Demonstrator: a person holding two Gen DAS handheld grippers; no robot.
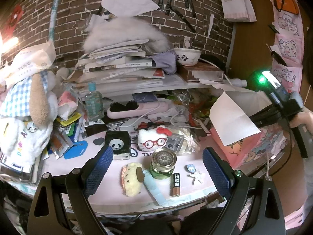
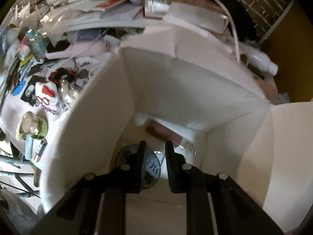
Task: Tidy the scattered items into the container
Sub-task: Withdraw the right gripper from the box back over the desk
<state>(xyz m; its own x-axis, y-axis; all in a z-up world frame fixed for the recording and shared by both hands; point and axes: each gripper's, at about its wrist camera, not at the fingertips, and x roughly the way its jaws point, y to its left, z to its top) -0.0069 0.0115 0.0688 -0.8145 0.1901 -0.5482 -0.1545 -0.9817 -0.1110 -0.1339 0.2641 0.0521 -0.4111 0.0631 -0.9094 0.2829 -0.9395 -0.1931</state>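
Pink surface [image 1: 121, 197], front area: a cream plush [image 1: 132, 178], a pale blue tube [image 1: 154, 186] just beside it, a green glass jar [image 1: 163, 163] with a patterned lid, a battery [image 1: 176, 184] and a small star-shaped piece, possibly a hair clip [image 1: 195, 177]. Behind these: a panda-print box [image 1: 118, 144], a white cat plush with red glasses [image 1: 152, 140], a clear bottle [image 1: 93, 103] and a pink brush [image 1: 135, 108]. At right stands a pink paper bag [image 1: 244, 146].

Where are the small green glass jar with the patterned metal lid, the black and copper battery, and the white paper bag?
Green glass jar [image 1: 163, 163]: left wrist view, on its green glass side.
Black and copper battery [image 1: 176, 184]: left wrist view, mid-body.
White paper bag [image 2: 187, 86]: right wrist view, on its inner back wall.
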